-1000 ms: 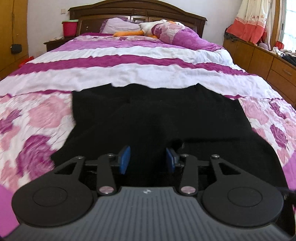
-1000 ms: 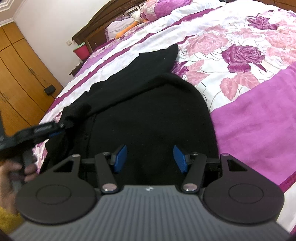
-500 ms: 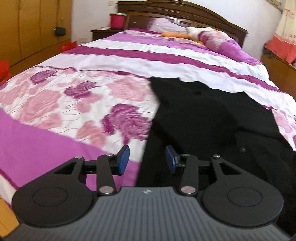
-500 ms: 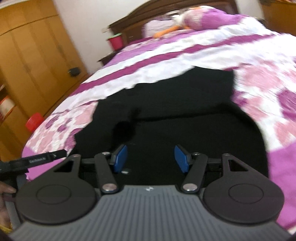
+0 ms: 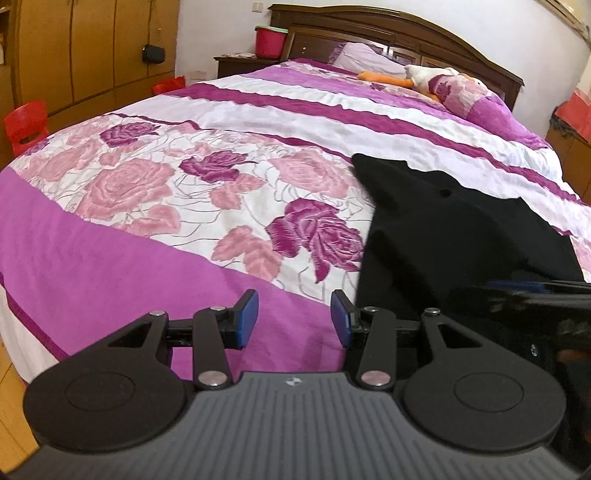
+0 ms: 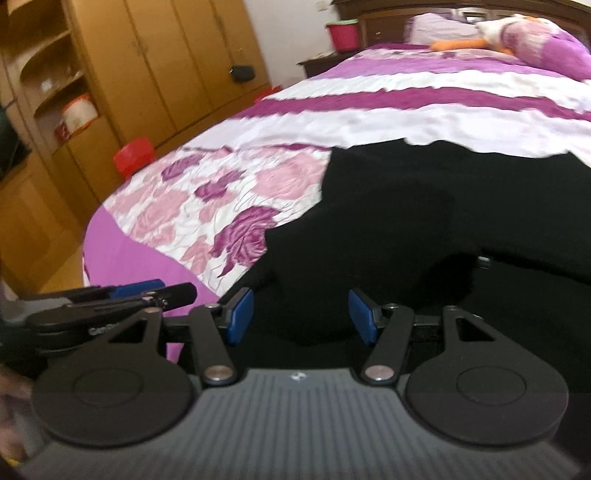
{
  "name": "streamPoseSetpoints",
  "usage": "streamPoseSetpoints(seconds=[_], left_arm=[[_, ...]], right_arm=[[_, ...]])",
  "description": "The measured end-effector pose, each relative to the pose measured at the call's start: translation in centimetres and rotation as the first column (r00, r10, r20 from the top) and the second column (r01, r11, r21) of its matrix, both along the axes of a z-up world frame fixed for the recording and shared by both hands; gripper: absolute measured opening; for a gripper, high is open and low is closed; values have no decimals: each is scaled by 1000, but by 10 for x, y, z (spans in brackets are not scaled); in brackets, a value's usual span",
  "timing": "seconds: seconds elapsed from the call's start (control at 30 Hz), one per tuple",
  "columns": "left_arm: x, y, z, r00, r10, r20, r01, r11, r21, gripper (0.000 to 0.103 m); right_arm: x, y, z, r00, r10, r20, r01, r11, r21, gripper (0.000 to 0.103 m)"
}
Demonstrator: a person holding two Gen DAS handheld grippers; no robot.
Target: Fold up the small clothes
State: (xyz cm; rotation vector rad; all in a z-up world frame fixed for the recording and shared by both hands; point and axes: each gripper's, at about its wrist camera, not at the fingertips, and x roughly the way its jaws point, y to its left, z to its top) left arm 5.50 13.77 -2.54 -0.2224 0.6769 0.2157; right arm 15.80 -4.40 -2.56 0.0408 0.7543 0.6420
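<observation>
on the bed (image 5: 155, 266), spread over a purple and white bedspread (image 5: 221, 192) printed with pink roses, lies the black garment (image 5: 454, 229) i am folding. in my left view it sits to the right of centre, its near left edge just beside my left hand-held gripper (image 5: 294, 316). that gripper hangs over the plain purple band of the bedspread with its blue pads parted and nothing between them, so it is released. my right hand-held gripper (image 6: 300, 315) hangs over the near part of the garment, also with its pads apart and gripping nothing; the black cloth fills the gap behind them, and i cannot tell whether the pads touch it. in the right view the left gripper shows at the near left, and white lettering on its black body starts with "g", the rest being hidden. the right view is blurred. at the far end of the bed a stuffed duck (image 5: 424, 77) lies against a pillow (image 5: 369, 59) below the dark wooden headboard (image 5: 406, 33). a red bucket (image 5: 271, 40) stands on the nightstand at far left, beside a yellow wooden wardrobe (image 5: 92, 48), and a red chair (image 5: 26, 125) stands at the left of the bed.
</observation>
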Motion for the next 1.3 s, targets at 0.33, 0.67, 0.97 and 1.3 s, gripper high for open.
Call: streamPoseSetpoints(seconds=[0.33,0.67,0.97,1.3], left_arm=[[3,8,-6,1000,14,-17,-13,1000,17,49],[12,1,-3,1000,2,1,-2,1000,30,49],[29,-18,17,997,-66,50,64,998,27,49],[58,-51,25,987,-135,82,129,988,81,49]], right_arm=[[22,37,-36,1000,15,23,-12,992,-122,59],[31,5,-18,997,-54,58,54,999,-3,10],[41,-93,49,955,-250,160,215,954,210,9],[66,-213,11,819,-572,45,547,802,238,9]])
